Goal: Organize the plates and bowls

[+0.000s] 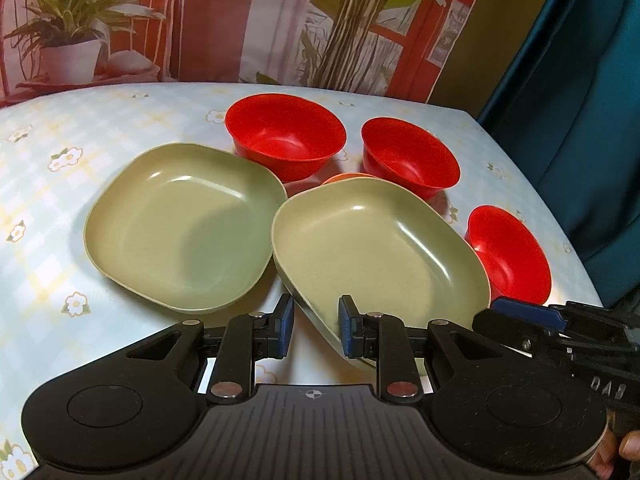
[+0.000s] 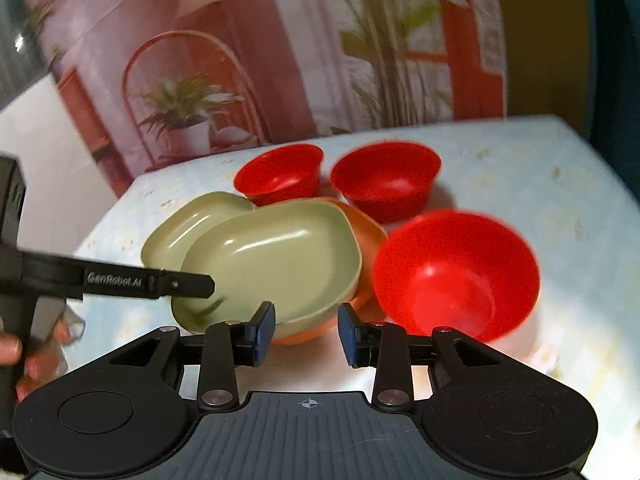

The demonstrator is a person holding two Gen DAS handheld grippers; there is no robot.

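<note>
the left gripper (image 1: 316, 330) has its fingers shut on the near rim of a tilted green plate (image 1: 376, 248) lying on an orange plate (image 2: 366, 236), beside another green plate (image 1: 184, 224) and three red bowls (image 1: 285, 136) on the tabletop (image 1: 48, 208), while the right gripper (image 2: 307, 330) is open and holds nothing.

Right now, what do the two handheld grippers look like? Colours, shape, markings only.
Both match: the left gripper and right gripper are matte black, with two round side housings, a ribbed grey centre plate carrying a small crosshair mark, silver pivot screws and blue pads on the fingers. White "GenRobot.AI" lettering runs along the left one's side in the right wrist view. No cables or sleeves in view.
</note>
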